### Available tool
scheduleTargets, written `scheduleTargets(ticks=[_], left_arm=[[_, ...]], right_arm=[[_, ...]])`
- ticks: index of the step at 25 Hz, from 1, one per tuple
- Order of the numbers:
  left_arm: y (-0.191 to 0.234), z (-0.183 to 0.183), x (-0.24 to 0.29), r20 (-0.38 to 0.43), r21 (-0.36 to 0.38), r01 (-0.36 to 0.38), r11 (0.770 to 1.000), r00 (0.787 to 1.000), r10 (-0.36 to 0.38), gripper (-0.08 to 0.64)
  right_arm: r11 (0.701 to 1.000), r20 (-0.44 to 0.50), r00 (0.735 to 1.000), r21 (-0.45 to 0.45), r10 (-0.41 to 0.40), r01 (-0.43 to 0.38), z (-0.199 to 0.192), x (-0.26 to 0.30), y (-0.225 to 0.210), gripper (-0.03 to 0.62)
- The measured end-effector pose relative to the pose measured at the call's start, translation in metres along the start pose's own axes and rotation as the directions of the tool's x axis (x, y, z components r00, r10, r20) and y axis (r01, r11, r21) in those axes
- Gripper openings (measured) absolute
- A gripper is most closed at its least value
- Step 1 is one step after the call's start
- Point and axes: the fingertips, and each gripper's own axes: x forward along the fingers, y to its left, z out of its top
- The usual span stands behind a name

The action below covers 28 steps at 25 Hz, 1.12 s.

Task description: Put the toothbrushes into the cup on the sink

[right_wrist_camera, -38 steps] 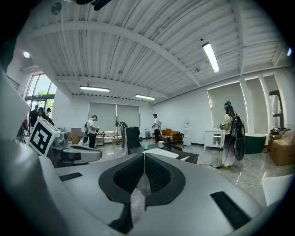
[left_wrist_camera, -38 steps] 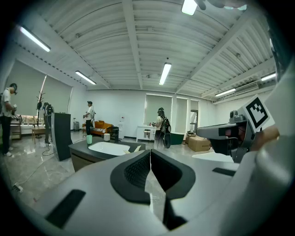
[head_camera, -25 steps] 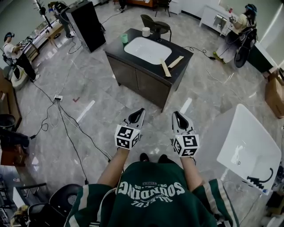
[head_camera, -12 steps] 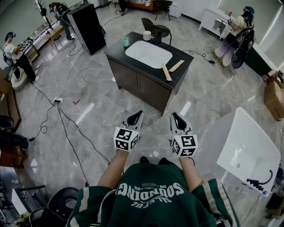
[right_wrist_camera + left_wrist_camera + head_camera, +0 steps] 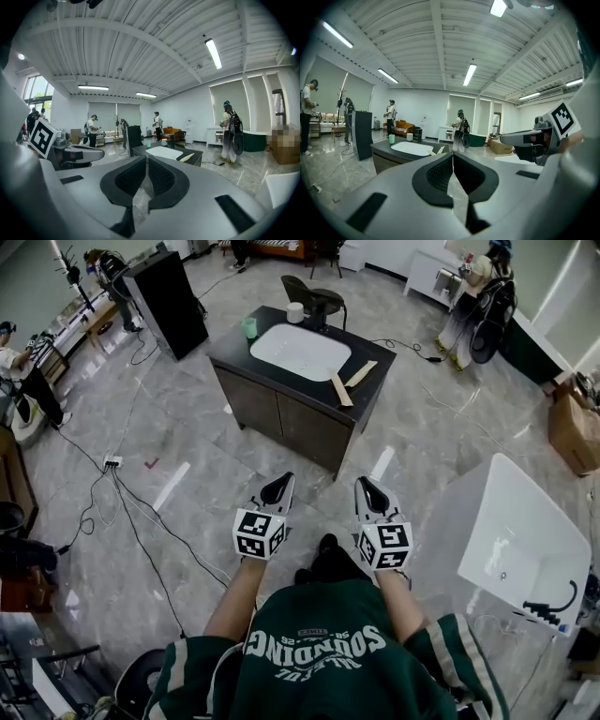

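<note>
The dark sink cabinet with a white basin stands ahead across the marble floor. A green cup and a white cup sit at its far left end. Two pale toothbrushes lie on the counter to the right of the basin. My left gripper and right gripper are held side by side in front of my body, well short of the cabinet. Both are shut and hold nothing. The left gripper view shows the green cup and the counter beyond its closed jaws; a toothbrush shows in the right gripper view.
A tall black cabinet stands left of the sink and a chair behind it. Cables trail over the floor at left. A white table is at right, a cardboard box beyond it. Several people stand around the room.
The head view has swung slightly, so the sink cabinet sits a little further left in it. A dark shoe now shows further forward between the grippers. Both grippers stay shut.
</note>
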Motion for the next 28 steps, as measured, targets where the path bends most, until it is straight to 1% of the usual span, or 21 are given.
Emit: scheduleTargets(ticks=[3, 6, 11, 16, 21, 25, 28], left_arm=[[0.0, -0.003, 0.006, -0.006, -0.002, 0.014, 1.0, 1.0, -0.014, 0.014], [0.002, -0.007, 0.015, -0.011, 0.002, 0.021, 1.0, 1.0, -0.021, 0.014], [0.021, -0.004, 0.03, -0.009, 0.005, 0.007, 1.0, 1.0, -0.007, 0.014], [0.057, 0.008, 0.045, -0.011, 0.02, -0.004, 1.0, 1.0, 0.004, 0.014], [0.095, 0.015, 0.075, -0.016, 0.02, -0.003, 1.0, 1.0, 0.003, 0.014], [0.123, 0.017, 0.093, -0.032, -0.006, -0.006, 1.0, 0.999, 0.006, 0.014], [0.142, 0.019, 0.109, -0.055, -0.009, -0.004, 1.0, 0.998, 0.004, 0.014]], right_arm=[[1.0, -0.007, 1.0, 0.006, -0.018, 0.018, -0.004, 0.002, -0.005, 0.043], [1.0, -0.01, 1.0, 0.009, -0.018, 0.018, -0.007, 0.009, -0.01, 0.043], [1.0, -0.015, 1.0, 0.021, -0.006, 0.006, -0.007, 0.037, -0.015, 0.043], [1.0, 0.002, 1.0, 0.02, 0.016, -0.016, 0.008, 0.082, -0.007, 0.043], [0.999, 0.003, 1.0, 0.02, 0.028, -0.028, 0.015, 0.13, -0.005, 0.043], [0.999, -0.018, 0.999, 0.026, 0.031, -0.031, 0.019, 0.163, -0.011, 0.043], [0.999, -0.01, 1.0, 0.03, 0.013, -0.012, 0.028, 0.187, -0.019, 0.043]])
